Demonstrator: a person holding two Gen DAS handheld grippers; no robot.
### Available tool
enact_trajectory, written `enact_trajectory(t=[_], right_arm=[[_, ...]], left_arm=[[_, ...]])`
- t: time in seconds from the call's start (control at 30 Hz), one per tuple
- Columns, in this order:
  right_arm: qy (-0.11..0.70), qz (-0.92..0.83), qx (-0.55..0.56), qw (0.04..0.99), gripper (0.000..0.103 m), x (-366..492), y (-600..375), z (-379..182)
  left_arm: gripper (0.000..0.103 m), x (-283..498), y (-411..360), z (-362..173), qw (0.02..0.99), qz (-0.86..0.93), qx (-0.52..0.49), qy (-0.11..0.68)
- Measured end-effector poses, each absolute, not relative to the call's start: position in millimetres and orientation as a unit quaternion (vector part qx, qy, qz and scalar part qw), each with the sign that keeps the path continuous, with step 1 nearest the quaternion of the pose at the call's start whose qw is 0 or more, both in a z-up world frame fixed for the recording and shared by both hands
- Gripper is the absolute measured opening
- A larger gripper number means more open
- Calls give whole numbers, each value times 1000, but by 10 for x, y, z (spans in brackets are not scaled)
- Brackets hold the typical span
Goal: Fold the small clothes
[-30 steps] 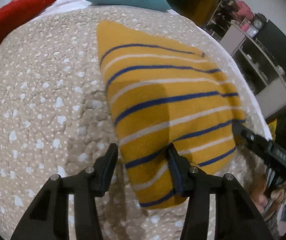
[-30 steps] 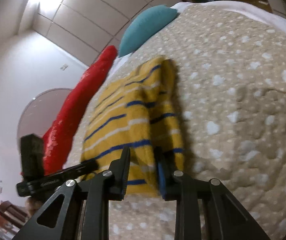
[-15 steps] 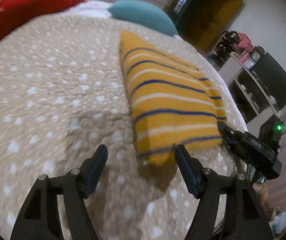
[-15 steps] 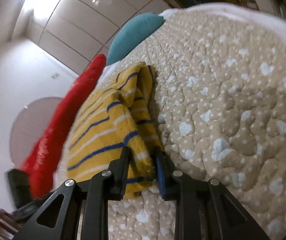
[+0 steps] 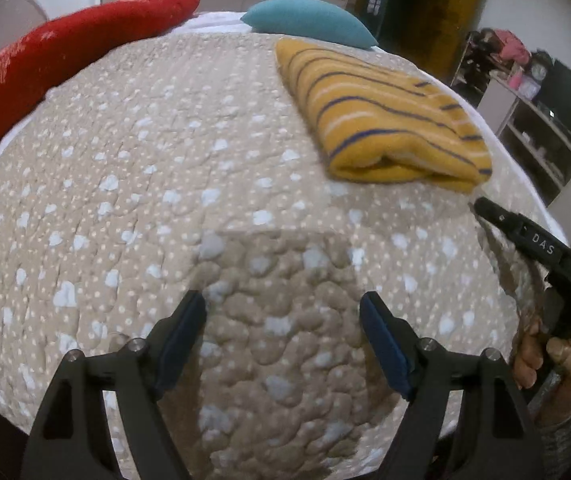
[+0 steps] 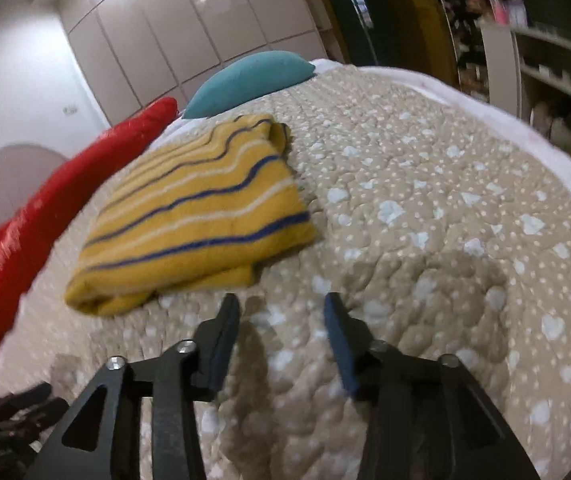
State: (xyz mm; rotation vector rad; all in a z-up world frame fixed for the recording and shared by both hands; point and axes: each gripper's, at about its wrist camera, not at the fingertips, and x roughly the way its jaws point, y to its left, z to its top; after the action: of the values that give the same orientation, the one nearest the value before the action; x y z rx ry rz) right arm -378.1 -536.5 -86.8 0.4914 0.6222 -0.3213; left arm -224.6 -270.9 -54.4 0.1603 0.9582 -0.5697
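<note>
Bedroom setting; beige quilted bedspread [image 5: 133, 184] with white spots covers the bed and serves as the work surface. Folded yellow garment [image 5: 381, 120] with blue and white stripes lies flat on the bedspread, in several layers, rolled fold edge facing the left wrist camera. Same garment in the right wrist view [image 6: 193, 216], stacked edges visible at its near corner.

Teal pillow [image 5: 309, 20] sits beyond the garment at the head of the bed, just past its far end. Red cushion [image 5: 65, 48], long and textured, lies along the bed edge, well apart from the garment on the side away from the shelves.

Left gripper [image 5: 283, 320]: jaws spread wide, nothing between them, hovering over bare bedspread nearer the camera than the garment and clear of it. Right gripper [image 6: 281, 320]: jaws parted, empty, just short of the garment's near edge, not touching it. Right gripper also shows at the edge of the left view [image 5: 525, 236], its tip near the garment's corner, with the person's hand [image 5: 545, 356] on its handle.

Open shelving unit [image 5: 533, 128] stands beyond the bed on the garment's side; contents too blurred to identify.
</note>
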Motion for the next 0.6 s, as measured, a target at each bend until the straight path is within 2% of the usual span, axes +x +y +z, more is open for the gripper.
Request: enact_trajectory(t=[0.1,0.2,0.47,0.6], right_arm=[[302,-170,199,917,65,-3742,-5221,-890],[303,-183,166,920,72,-3707,-5116,-922],[296,-196,130,925,76,-3705,-5015,-946],[298,-195,125,926,78,-3676,-5016,-956]], left_arm=[[90,-2287,-2752,-601,843,-270,86,456],[93,-2318,-2804,-637,847,-265,105,449],[102,-2370,-2880,-683,851,-252,123,444],[103,-2390,-2897,-684,851,-245,125,448]])
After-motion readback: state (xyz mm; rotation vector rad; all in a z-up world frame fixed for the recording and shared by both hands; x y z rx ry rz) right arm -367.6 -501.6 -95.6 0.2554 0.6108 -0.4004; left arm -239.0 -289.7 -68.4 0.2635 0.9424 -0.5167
